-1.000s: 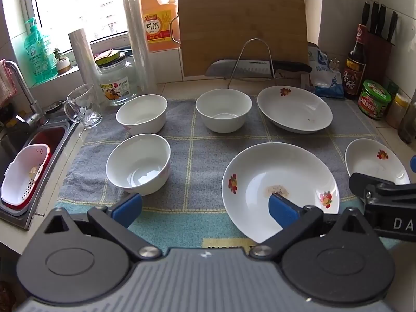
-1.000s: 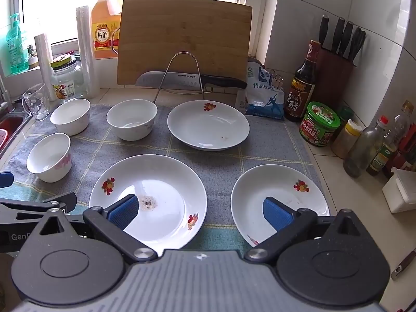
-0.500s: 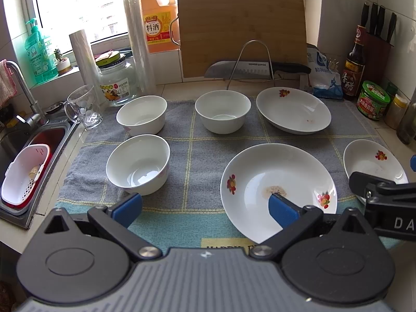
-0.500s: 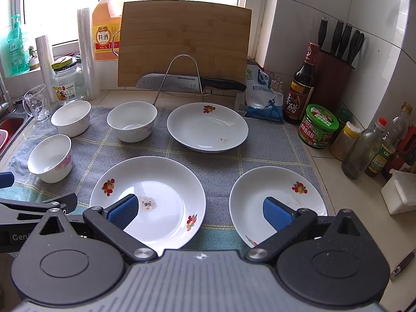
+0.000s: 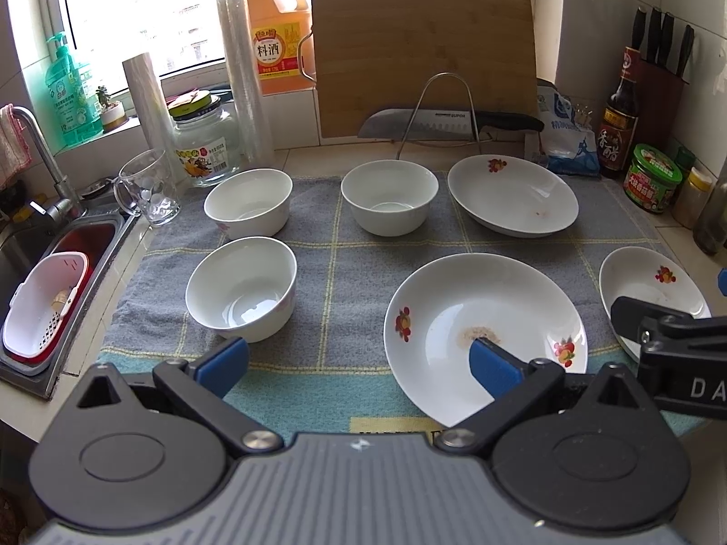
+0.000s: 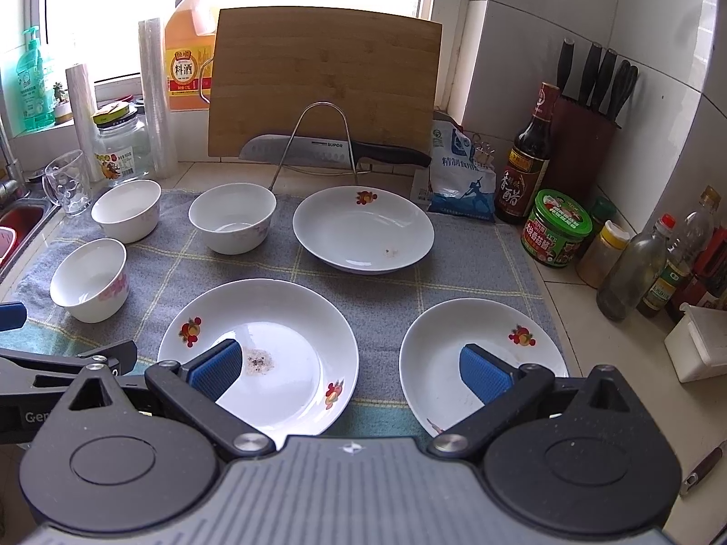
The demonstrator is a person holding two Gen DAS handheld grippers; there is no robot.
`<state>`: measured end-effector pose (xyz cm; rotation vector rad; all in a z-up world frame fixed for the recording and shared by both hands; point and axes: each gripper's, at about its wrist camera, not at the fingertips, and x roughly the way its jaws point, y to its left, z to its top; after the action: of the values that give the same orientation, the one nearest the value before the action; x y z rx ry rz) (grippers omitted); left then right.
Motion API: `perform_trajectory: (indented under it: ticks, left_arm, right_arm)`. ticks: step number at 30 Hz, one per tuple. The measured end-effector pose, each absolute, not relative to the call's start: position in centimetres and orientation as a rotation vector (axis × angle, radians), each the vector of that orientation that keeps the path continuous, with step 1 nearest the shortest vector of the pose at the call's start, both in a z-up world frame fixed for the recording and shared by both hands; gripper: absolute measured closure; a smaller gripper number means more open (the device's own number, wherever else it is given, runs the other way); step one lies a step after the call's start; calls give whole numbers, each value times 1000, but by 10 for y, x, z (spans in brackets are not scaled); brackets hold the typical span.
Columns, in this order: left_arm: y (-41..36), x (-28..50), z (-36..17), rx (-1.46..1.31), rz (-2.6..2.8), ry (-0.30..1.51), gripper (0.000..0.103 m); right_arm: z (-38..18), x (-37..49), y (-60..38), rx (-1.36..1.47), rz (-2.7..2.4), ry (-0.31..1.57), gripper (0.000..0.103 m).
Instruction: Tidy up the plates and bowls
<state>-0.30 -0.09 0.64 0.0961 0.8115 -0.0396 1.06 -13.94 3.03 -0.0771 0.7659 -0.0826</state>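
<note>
**Nothing gathered yet: both grippers poised at the near edge**

Six dishes spread singly over the grey checked cloth (image 5: 354,268), none stacked. Three bowls on the left: near-left bowl (image 5: 241,288), far-left bowl (image 5: 248,202), middle bowl (image 5: 389,195) at the far centre. Three plates to the right: far plate (image 5: 512,193), big near plate (image 5: 485,331) with a brown smear at its centre, small near-right plate (image 6: 481,354).

Left gripper (image 5: 359,359) hovering over the near edge of the cloth, jaws spread wide, empty, right pad above the big near plate's rim, left pad just short of the near-left bowl. Right gripper (image 6: 350,368) likewise spread and empty, hanging between the two near plates.

Opening step by the look of it: choosing a first piece. Likely next: close on one rim, lift, and set like onto like, bowl into bowl or plate onto plate. Calls for a pad inside and a pad outside the rim, a firm pinch on glazed ware, and a level carry clear of neighbouring dishes. Small plate onto big plate looks the shortest trip.
</note>
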Motion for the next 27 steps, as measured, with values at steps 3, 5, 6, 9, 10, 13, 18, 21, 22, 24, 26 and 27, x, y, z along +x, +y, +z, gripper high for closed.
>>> perform_trajectory:
  ticks: [3,5,6,9,10,13,18,21,22,24,26,27]
  left_arm:
    - [-1,-3,6,95,-39,812,1]
    - [-1,-3,7,95,-39,812,1]
    - [-1,-3,6,95,-39,812,1]
    - [-1,-3,7,96,-38,811,1]
    - [-2,-2,8,95,-38,811,1]
    - [-2,-1,9,95,-36,811,1]
    - [-3,1,10,94,-35,812,1]
    - [-2,1,10,94,-34,813,1]
    - [-2,2,10,93,-33,813,1]
    - [0,2,9,92,-31,812,1]
    - [0,2,9,91,-29,811,1]
    - [-1,1,9,91,-29,811,1]
  right_arm:
    - [31,10,-140,-77,-83,765,0]
    - [31,10,-140,-78,-82,764,0]
    - [31,10,-141,-79,-82,763,0]
    - [32,11,-142,-81,-80,762,0]
    - [32,11,-142,-81,-80,761,0]
    - [32,11,-142,-83,-79,758,0]
    - [31,12,-140,-84,-76,756,0]
    - [31,14,-140,-88,-73,755,0]
    - [31,14,-140,-88,-72,755,0]
    - [31,15,-140,-90,-70,754,0]
    - [31,15,-139,-91,-69,752,0]
    - [31,15,-139,-92,-69,751,0]
